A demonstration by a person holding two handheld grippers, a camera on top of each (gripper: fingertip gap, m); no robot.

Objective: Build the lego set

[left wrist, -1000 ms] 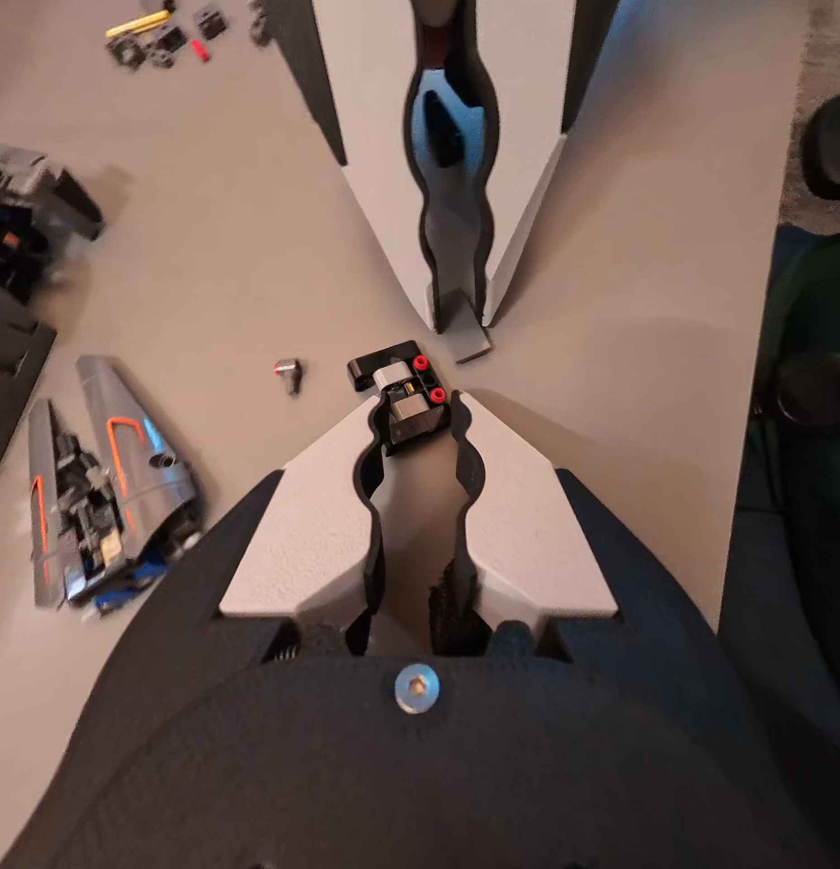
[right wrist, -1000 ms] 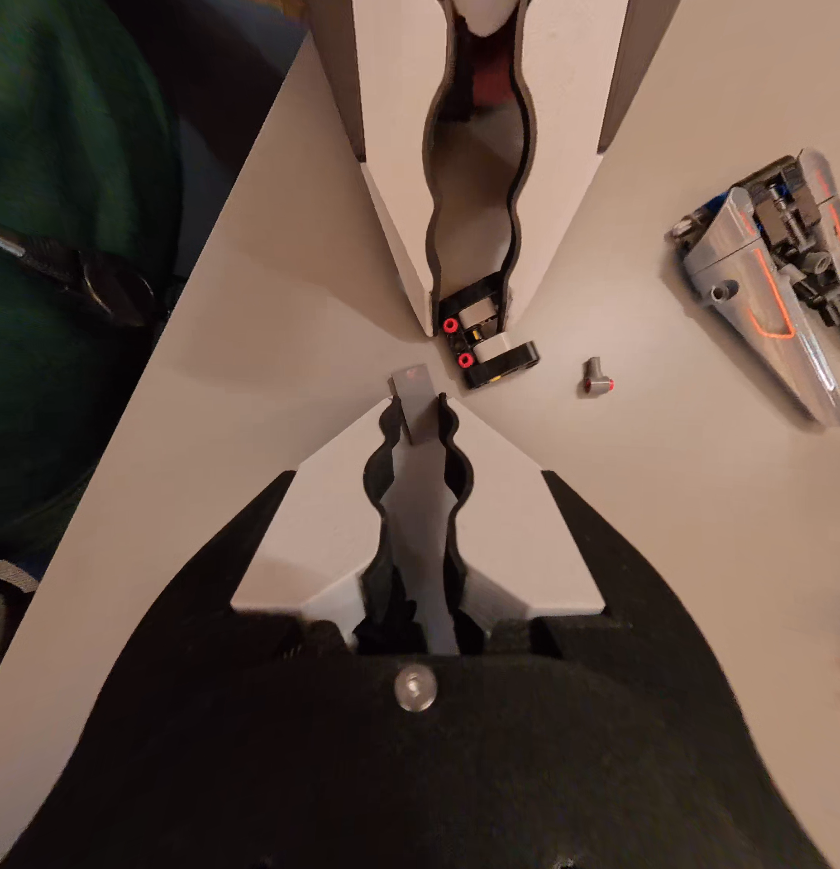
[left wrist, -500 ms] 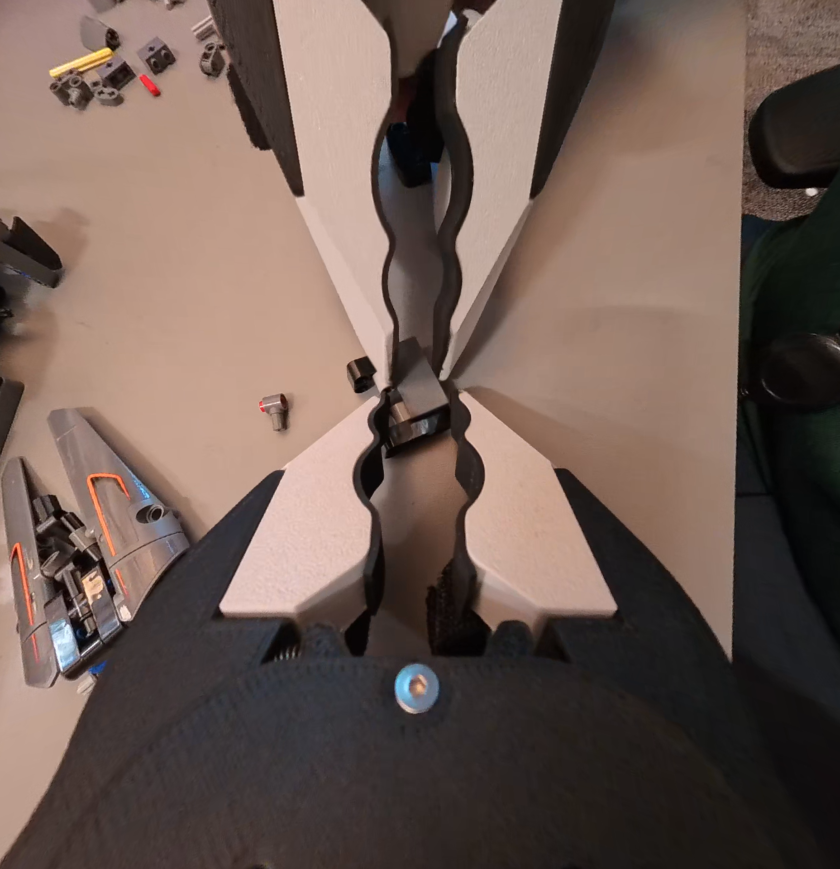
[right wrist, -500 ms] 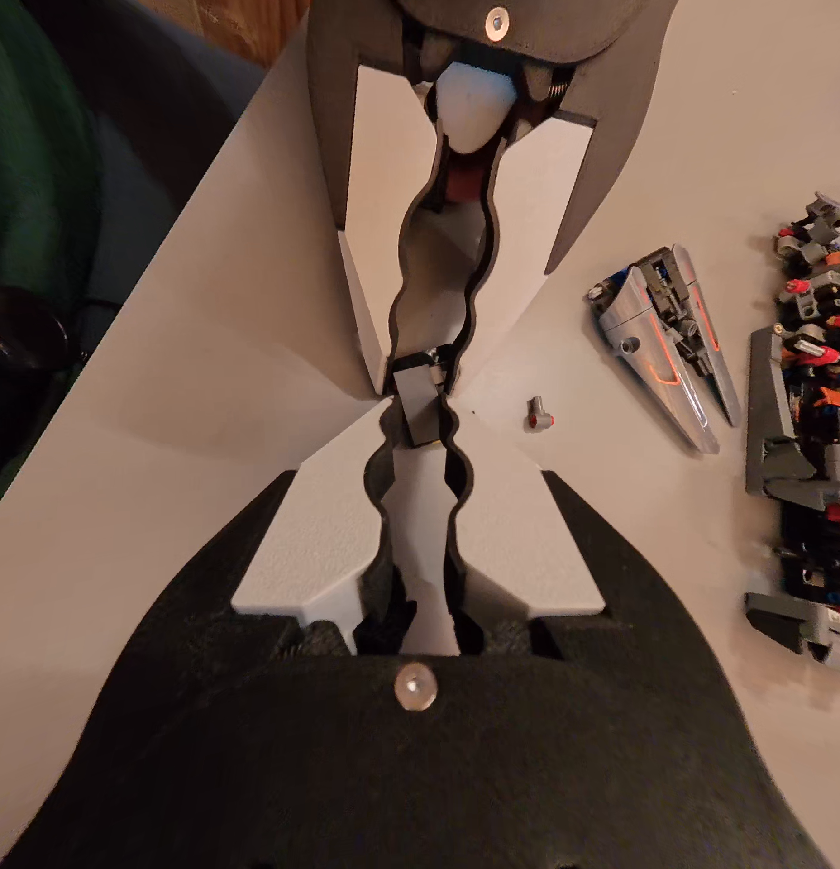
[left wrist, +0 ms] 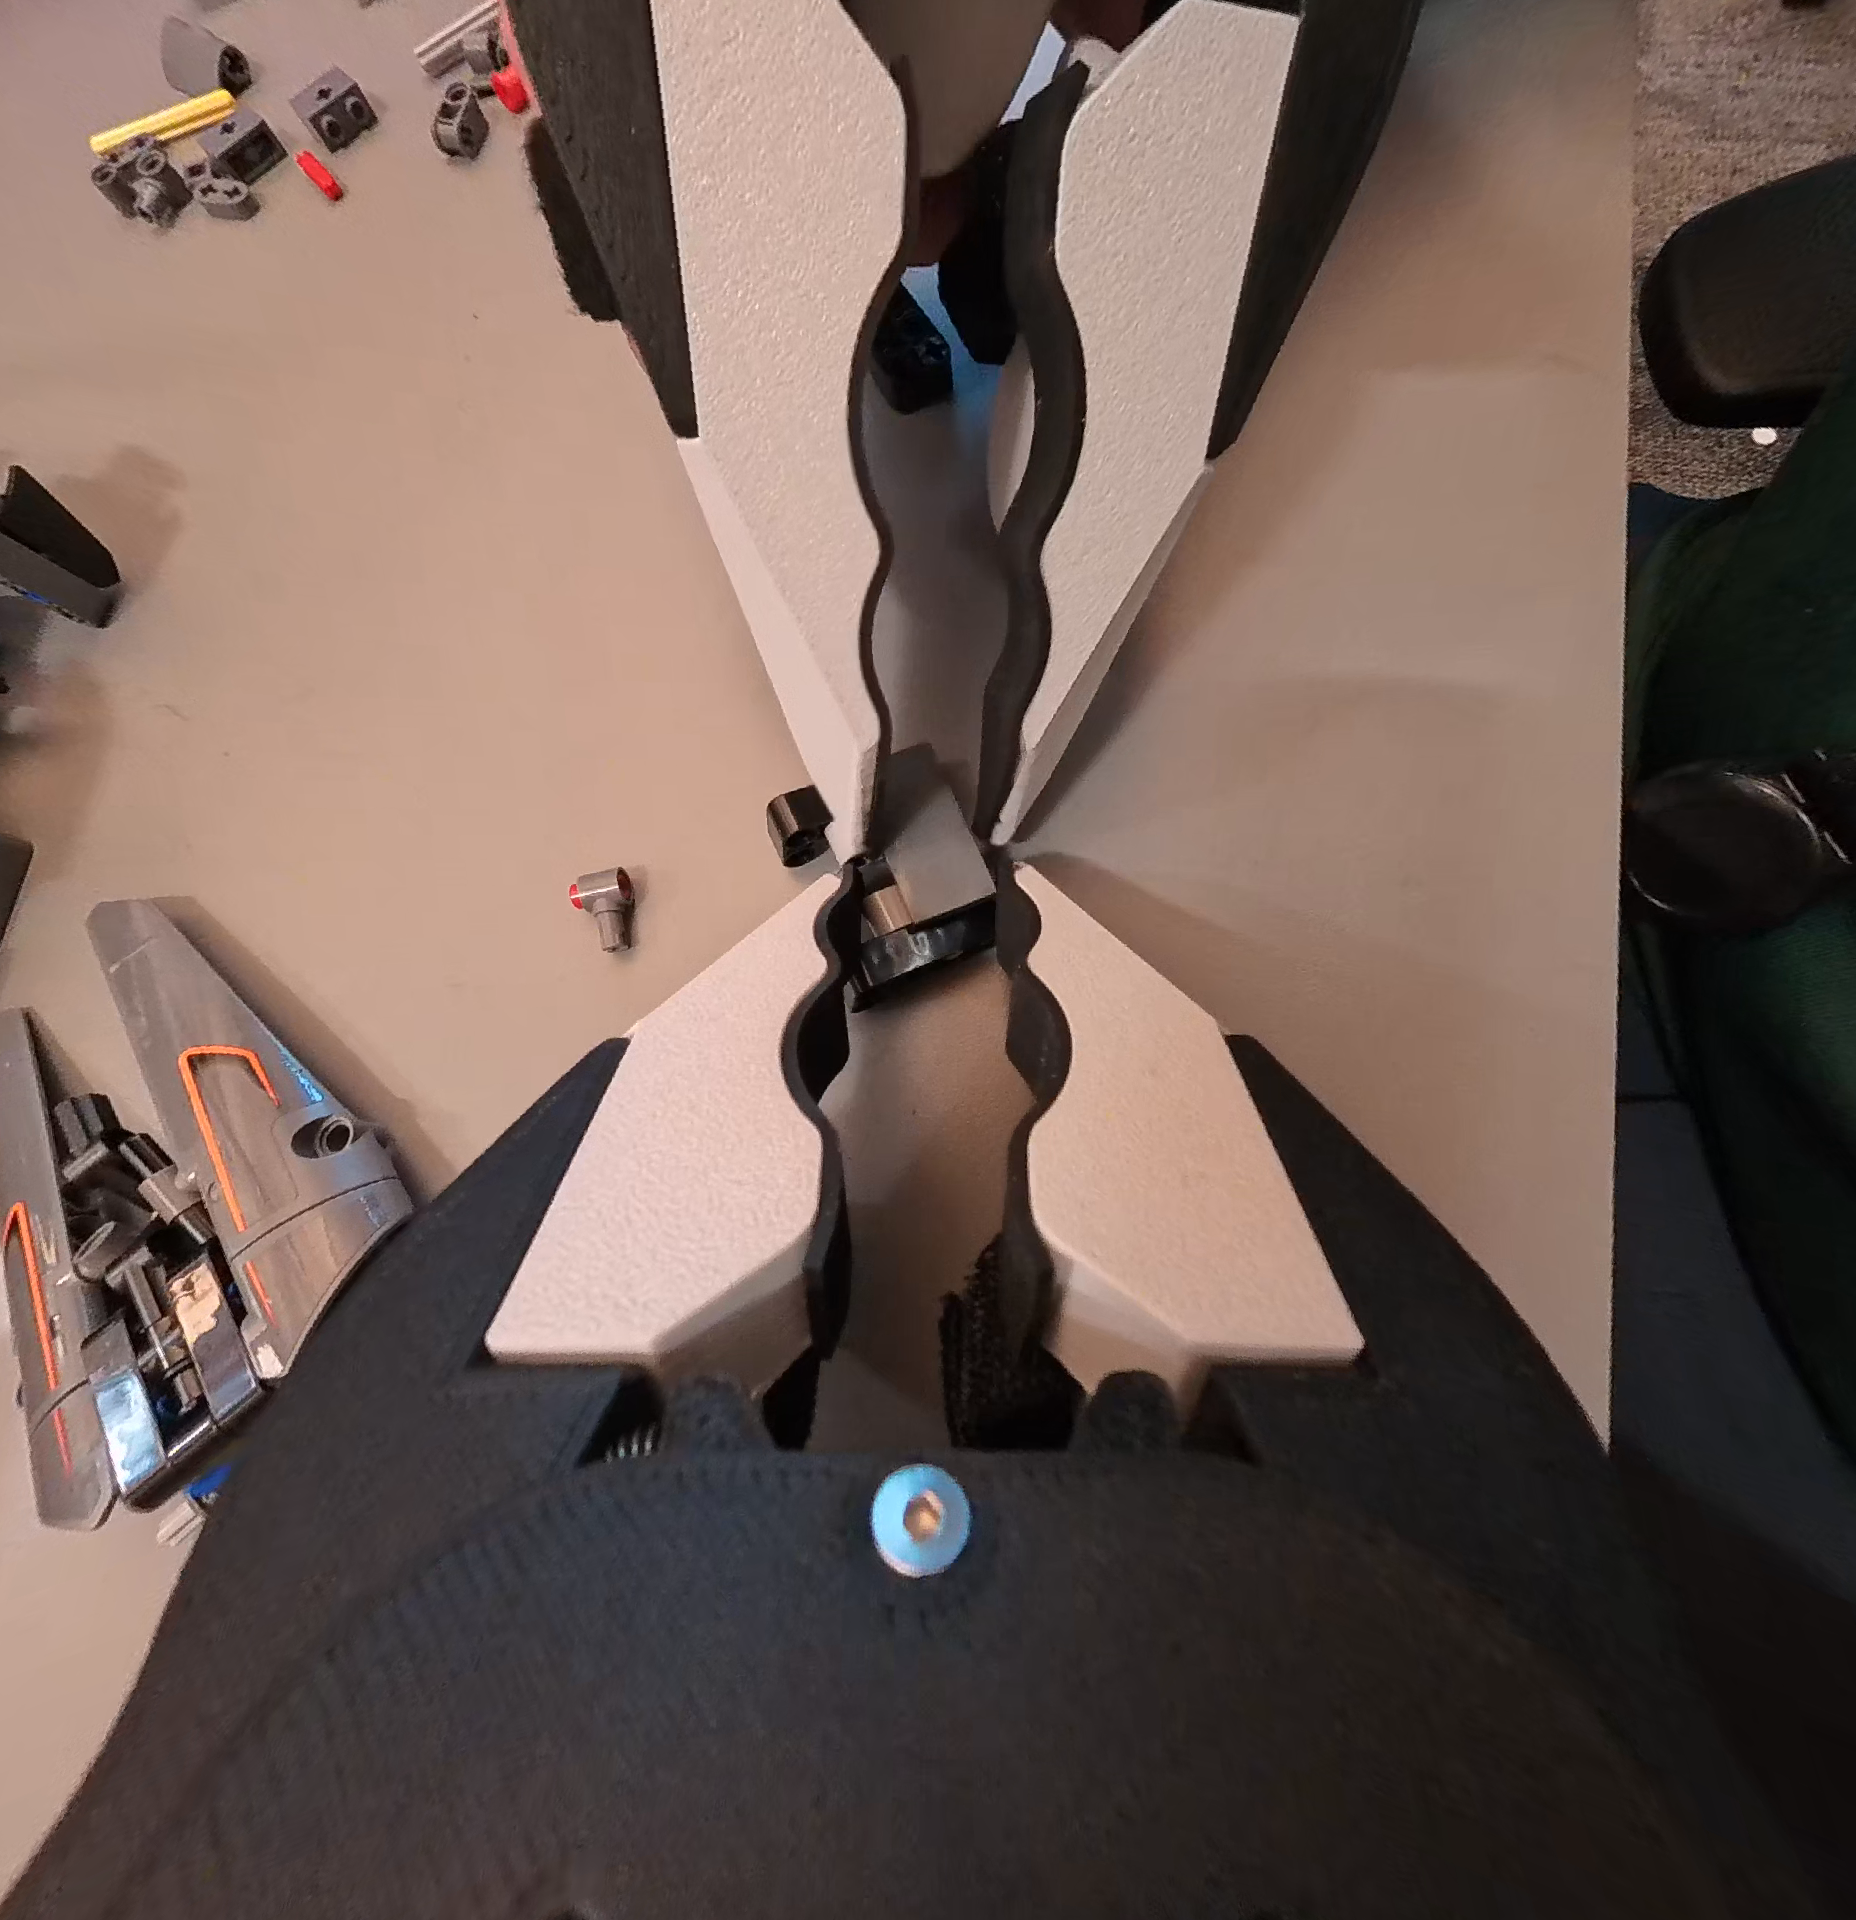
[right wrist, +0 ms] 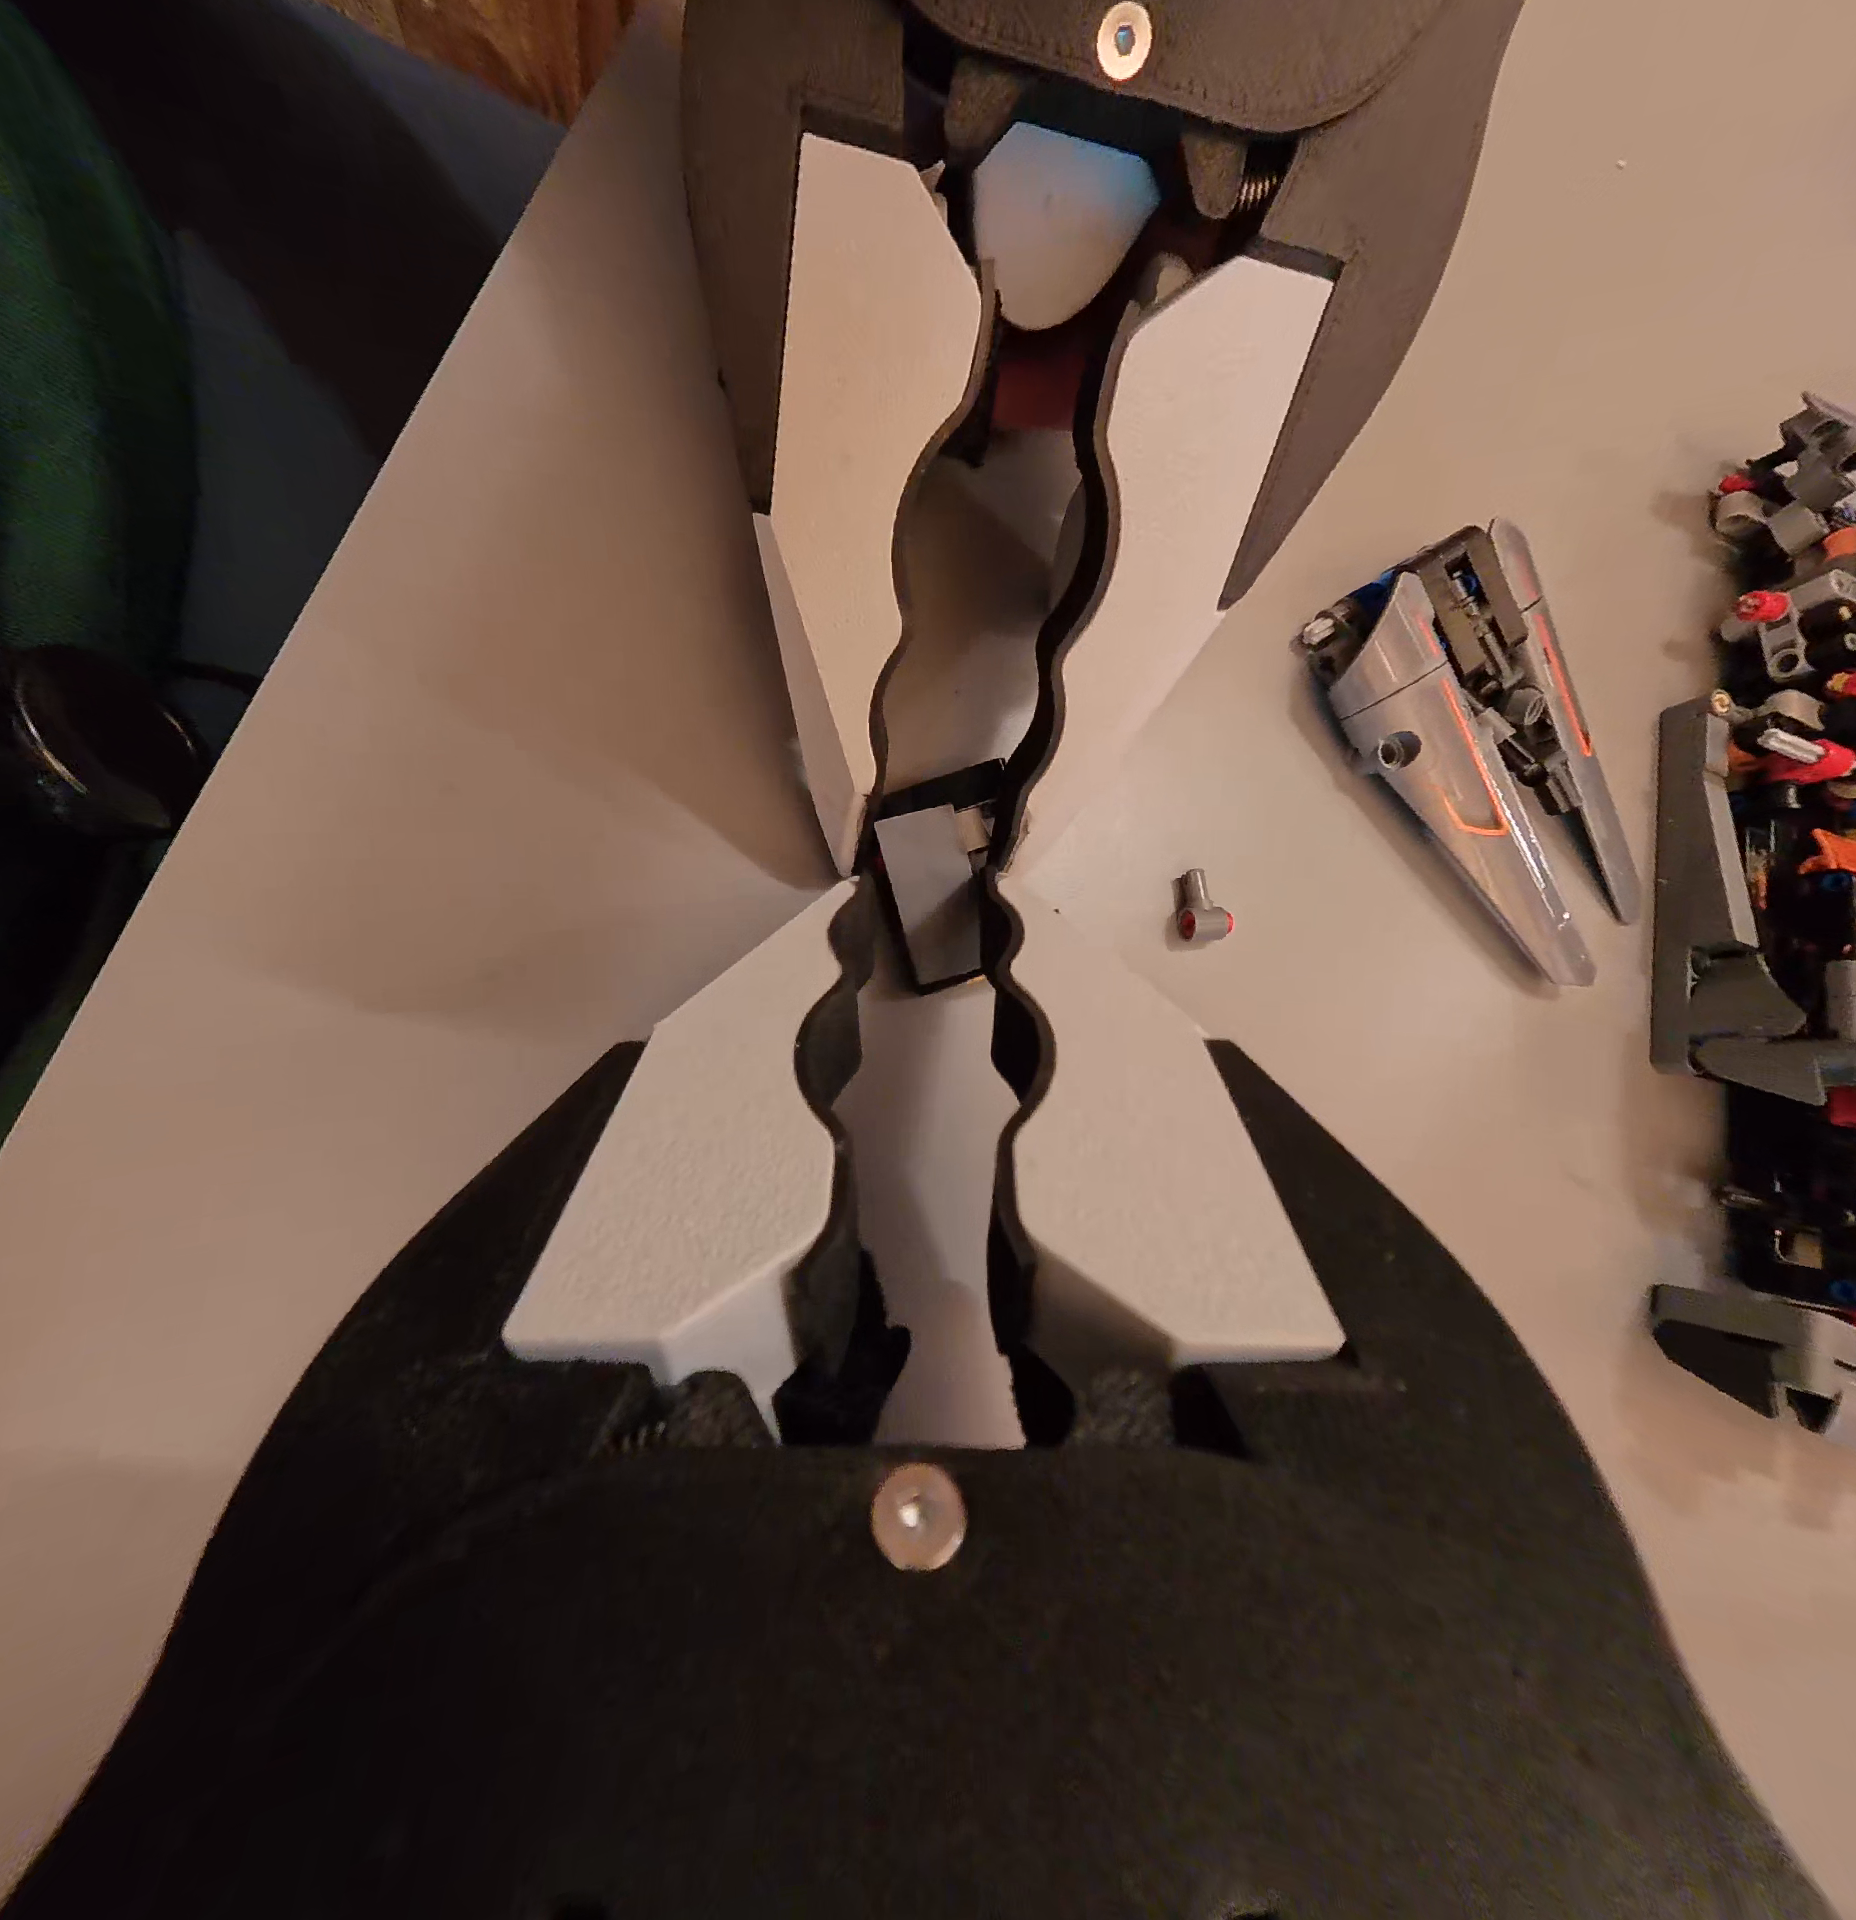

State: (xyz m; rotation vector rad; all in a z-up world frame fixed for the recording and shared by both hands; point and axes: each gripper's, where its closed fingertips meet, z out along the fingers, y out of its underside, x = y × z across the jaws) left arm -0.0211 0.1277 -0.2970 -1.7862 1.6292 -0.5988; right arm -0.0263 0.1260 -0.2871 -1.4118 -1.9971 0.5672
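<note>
The left tool pinched a small black-and-grey brick assembly at its tips. The right tool pinched a flat grey plate, which touched the top of that assembly. Both tools met tip to tip just above the counter.

Judged step: seating the plate on the assembly. To do it well, the plate should be kept square to the studs, and pressure should run straight along the joint with both grips firm. A tilted plate would likely seat at one end only or slip from the tips.

The counter edge ran close on the left tool's right side, with a chair beyond; a dropped part could fall there. A small grey pin lay near, a winged grey model further off. Open counter lay between them, offering room for moving.
</note>
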